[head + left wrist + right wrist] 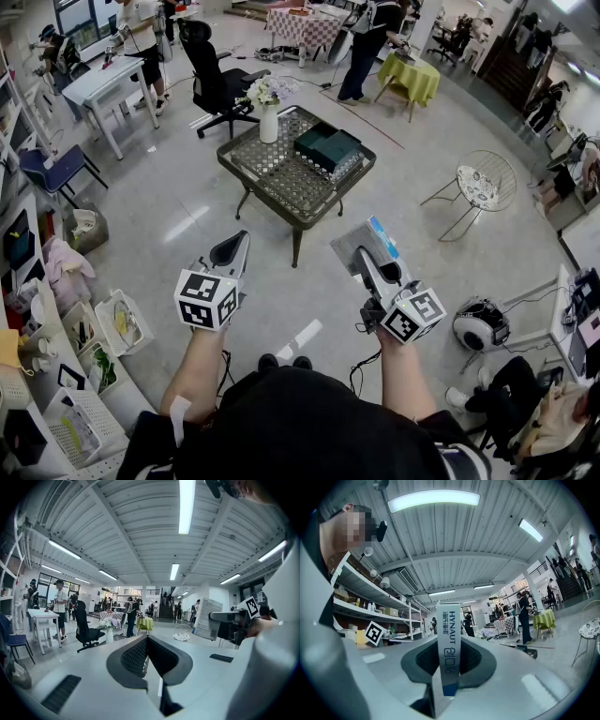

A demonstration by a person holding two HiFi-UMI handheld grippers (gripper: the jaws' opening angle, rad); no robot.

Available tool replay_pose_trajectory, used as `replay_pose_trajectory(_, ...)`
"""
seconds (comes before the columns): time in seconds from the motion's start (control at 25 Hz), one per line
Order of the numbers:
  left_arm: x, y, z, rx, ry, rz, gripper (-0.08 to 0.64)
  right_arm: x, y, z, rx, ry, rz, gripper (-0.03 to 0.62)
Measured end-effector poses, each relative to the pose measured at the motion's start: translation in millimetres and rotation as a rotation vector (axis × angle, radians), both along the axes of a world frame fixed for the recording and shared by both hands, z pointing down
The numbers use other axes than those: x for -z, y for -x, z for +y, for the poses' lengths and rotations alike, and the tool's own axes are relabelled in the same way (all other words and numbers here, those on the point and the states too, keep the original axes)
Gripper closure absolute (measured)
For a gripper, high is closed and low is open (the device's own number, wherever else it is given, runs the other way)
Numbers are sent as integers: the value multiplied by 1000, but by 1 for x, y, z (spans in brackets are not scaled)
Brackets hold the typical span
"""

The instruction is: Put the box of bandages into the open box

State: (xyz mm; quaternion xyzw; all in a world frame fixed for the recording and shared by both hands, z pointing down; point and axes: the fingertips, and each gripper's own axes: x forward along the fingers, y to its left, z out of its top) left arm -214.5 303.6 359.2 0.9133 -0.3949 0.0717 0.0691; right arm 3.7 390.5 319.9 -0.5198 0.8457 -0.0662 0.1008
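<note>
My right gripper (368, 251) is shut on the box of bandages (366, 244), a flat grey-white box with a blue end, held up in the air in front of me. In the right gripper view the box's narrow edge (448, 644) stands upright between the two pads, with blue print on it. My left gripper (232, 253) is shut and holds nothing; its pads meet in the left gripper view (147, 653). The open dark green box (327, 147) sits on the far right part of the low metal table (281, 173), well ahead of both grippers.
A white vase with flowers (268, 111) stands on the table's far left corner. A black office chair (216, 80) is behind the table, a wire chair (483, 187) to the right. Storage bins (84, 347) line the left; a round white device (480, 323) lies at right. People stand in the background.
</note>
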Motion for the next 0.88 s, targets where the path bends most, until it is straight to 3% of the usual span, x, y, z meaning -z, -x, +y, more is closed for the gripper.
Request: replay_pose_trajectory(0.88,-20,19,-12,-29,45,9,554,-9,41,-12,24,27,0,511)
